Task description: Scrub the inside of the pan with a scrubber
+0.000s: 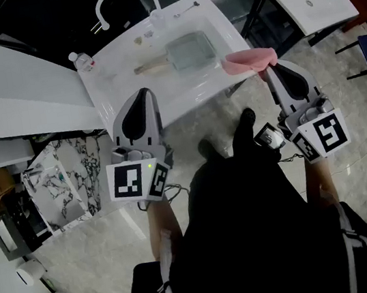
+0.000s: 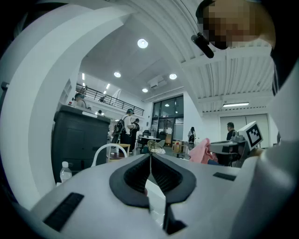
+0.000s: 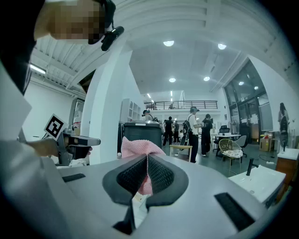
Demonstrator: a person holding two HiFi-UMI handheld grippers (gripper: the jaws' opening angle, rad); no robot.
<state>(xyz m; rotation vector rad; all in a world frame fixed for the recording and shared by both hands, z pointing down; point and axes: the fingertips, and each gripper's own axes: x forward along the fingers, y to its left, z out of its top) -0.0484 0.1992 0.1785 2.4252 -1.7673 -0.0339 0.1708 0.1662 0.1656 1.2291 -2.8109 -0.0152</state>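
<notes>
Busy hall, white sink (image 1: pixel 118 83): only the head view shows the pan (image 1: pixel 189 52) in it, beyond the left gripper (image 1: pixel 142 95) and right gripper (image 1: pixel 269 70). Left gripper view: jaws together, empty. Right gripper view: jaws clamp a pink cloth (image 3: pixel 138 147), partly hidden.

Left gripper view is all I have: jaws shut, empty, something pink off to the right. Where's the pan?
Observer: The pan lies in the white sink, just ahead of the left gripper, with its wooden handle pointing left.
Operator: And the pink thing?
Observer: It's a pink cloth, pinched between the jaws of the shut right gripper.
Operator: Touching the pan?
Observer: No. In the head view the cloth is at the sink's right edge, apart from the pan.
</notes>
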